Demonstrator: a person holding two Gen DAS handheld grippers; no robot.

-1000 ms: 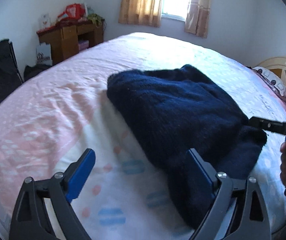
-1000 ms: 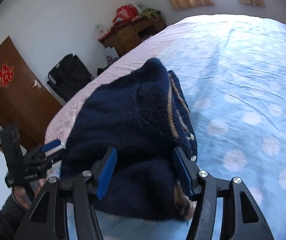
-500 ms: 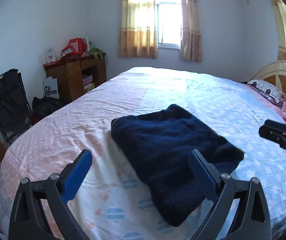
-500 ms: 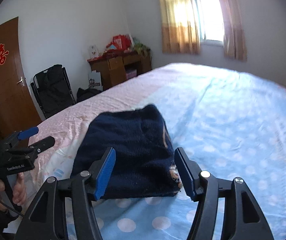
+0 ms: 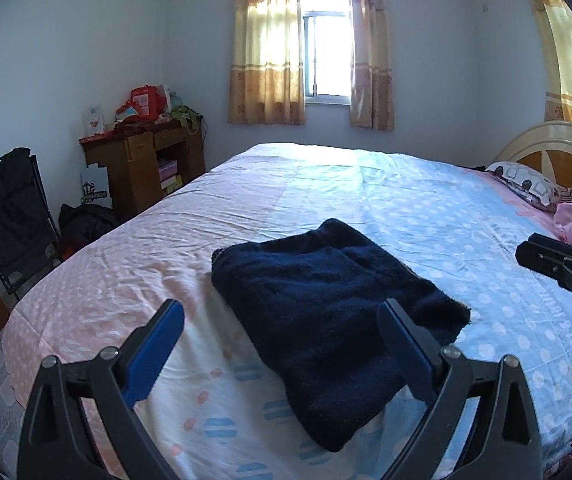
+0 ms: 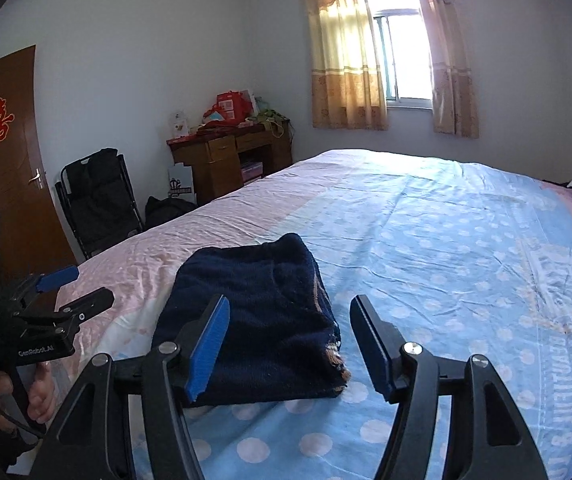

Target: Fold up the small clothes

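Where sunlight falls, a folded sweater (image 5: 326, 312) tops the bed (image 5: 426, 200).

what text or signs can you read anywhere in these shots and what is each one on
"GenRobot.AI": on the body of the left gripper, right wrist view.
"囍", red double-happiness sign: on the brown door.
Small white label on that gripper's end: too small to read.
Large pale lettering on the blue bedsheet: warped, not readable.
Print on the white bag by the desk: too blurred.
Red packaging on the desk: unreadable.
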